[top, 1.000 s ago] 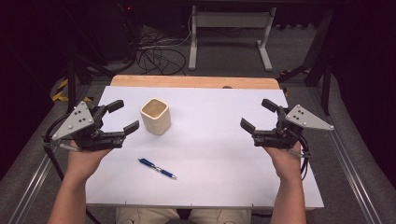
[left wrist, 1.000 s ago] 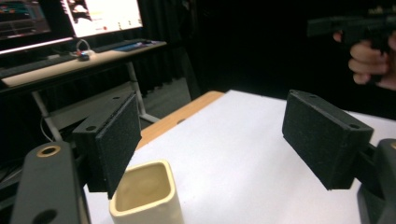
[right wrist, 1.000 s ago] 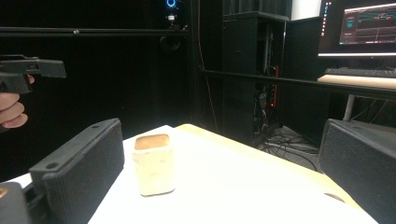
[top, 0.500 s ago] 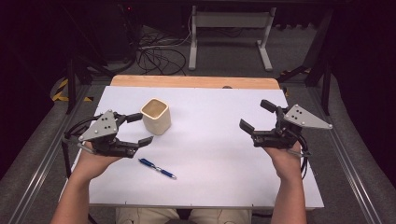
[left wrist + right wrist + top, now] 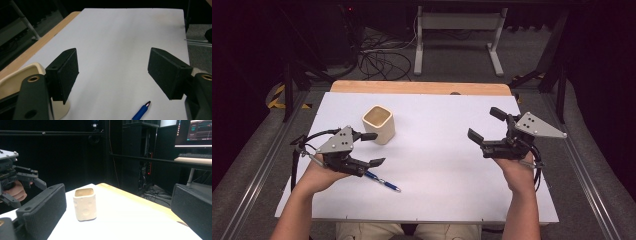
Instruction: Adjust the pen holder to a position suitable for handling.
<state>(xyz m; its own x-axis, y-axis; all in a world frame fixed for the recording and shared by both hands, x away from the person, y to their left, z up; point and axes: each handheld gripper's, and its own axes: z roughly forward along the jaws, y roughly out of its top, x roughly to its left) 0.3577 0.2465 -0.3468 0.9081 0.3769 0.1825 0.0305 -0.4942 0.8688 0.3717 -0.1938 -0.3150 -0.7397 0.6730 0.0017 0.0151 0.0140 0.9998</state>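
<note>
Left gripper: held low over the white sheet near the table's left edge, pointing toward the middle of the table; its jaws stand apart and have just been closing a little, with nothing clamped between them; in the left gripper view the pads frame bare sheet, and the blue tip of the pen rises from the bottom edge between them, nearer the right-hand pad.

Pen: blue, lying flat on the sheet toward the near-left corner of the table, slanting with its tip toward the near edge; its upper end passes just under the left gripper's nearer jaw in the high view; whether jaw and pen touch cannot be told.

Cup: cream, squarish with rounded corners, upright and open at the top, on the sheet left of centre and closer to the far edge; just beside the left gripper's farther jaw; in the right gripper view it stands between that gripper's pads but well beyond them.

Right gripper: held above the sheet near the table's right edge, pointing left across the table; jaws wide apart, holding nothing.

Table: a wooden top whose far edge shows as a bare strip; the white sheet covers the rest up to the near edge.

Hands: the left hand and the right hand each grip their tool from the near edge.
</note>
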